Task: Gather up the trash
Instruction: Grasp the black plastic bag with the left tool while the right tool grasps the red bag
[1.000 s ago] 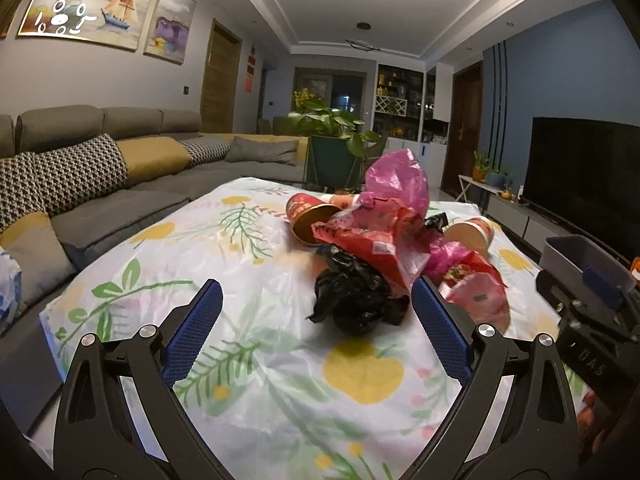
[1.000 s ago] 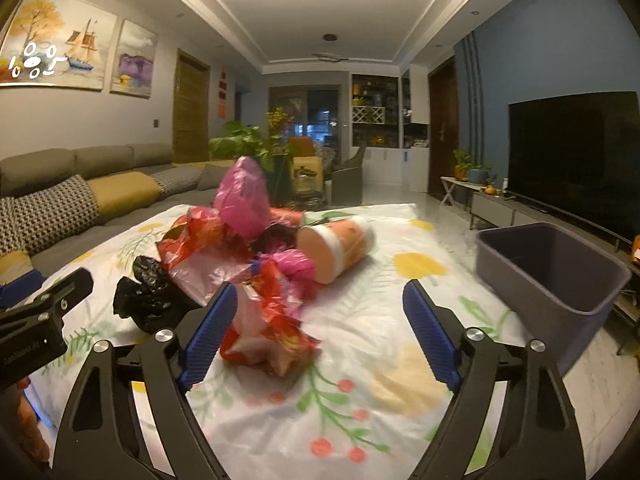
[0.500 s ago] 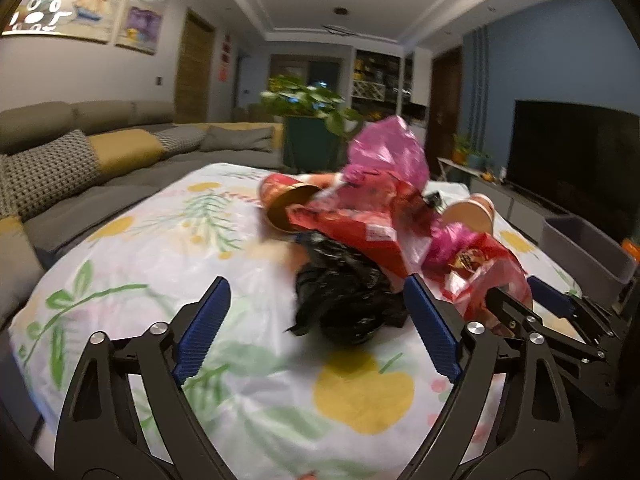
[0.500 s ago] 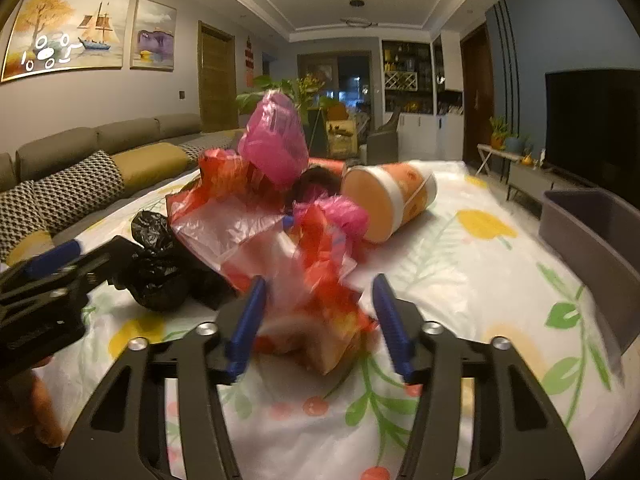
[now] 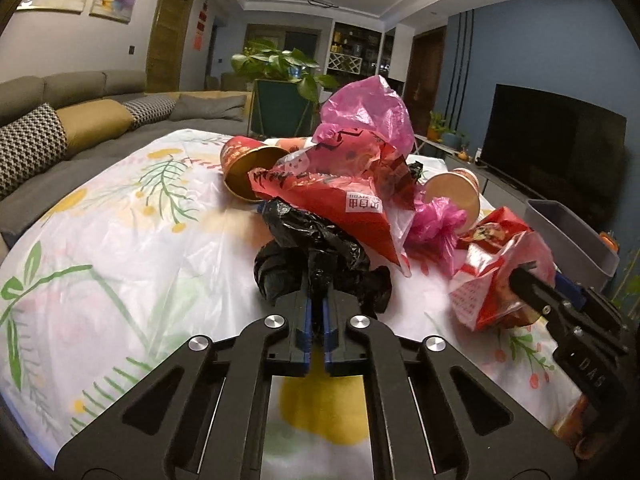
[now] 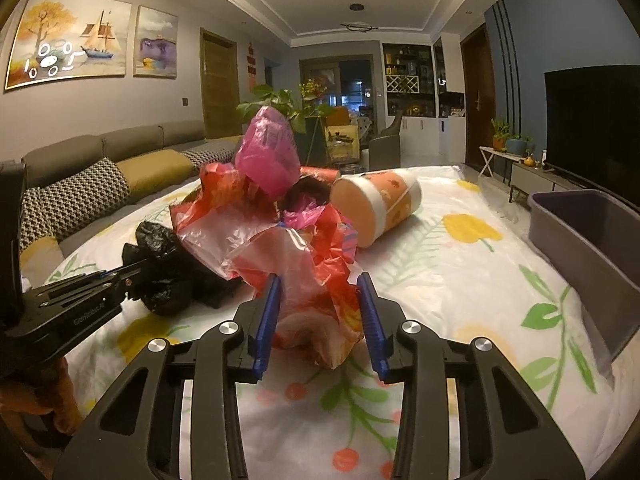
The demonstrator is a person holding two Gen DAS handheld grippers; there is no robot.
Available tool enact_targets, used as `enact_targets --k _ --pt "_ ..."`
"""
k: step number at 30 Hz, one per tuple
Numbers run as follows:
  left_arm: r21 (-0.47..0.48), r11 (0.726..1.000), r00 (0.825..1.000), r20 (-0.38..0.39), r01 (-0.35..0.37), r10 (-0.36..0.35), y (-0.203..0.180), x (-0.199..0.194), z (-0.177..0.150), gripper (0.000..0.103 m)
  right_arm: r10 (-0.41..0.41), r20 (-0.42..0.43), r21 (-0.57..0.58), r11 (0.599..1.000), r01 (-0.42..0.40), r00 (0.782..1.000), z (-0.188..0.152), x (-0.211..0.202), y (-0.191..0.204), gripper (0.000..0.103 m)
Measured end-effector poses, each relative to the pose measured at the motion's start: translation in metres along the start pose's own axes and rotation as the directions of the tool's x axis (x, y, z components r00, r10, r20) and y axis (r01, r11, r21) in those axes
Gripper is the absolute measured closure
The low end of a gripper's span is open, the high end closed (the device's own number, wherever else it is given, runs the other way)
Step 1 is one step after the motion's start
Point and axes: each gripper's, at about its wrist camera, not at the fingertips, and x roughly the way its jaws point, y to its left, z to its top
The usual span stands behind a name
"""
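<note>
A pile of trash lies on the flowered tablecloth. My left gripper is shut on the near end of a crumpled black plastic bag. Behind it lie a red printed bag, a pink bag, a red cup and an orange cup on their sides. My right gripper is shut on a crumpled red bag, its blue pads pressing both sides. The left gripper shows at the black bag in the right wrist view.
A grey bin stands off the table's right edge. A sofa with cushions runs along the left. A potted plant stands beyond the table, and a television is at the right wall.
Both grippers moved forward into the pile and went from open to shut, the left on the black bag, the right on the crumpled red bag.
</note>
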Motion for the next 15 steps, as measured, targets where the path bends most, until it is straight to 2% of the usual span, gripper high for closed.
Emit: enact_targets --k 15 --pt "-0.003 1.000 0.994 0.103 -0.027 0.027 -0.007 -0.079 0.002 0.102 -0.039 0.092 0.034 0.999 0.036 0.995 0.011 -0.047 -0.023 0.066"
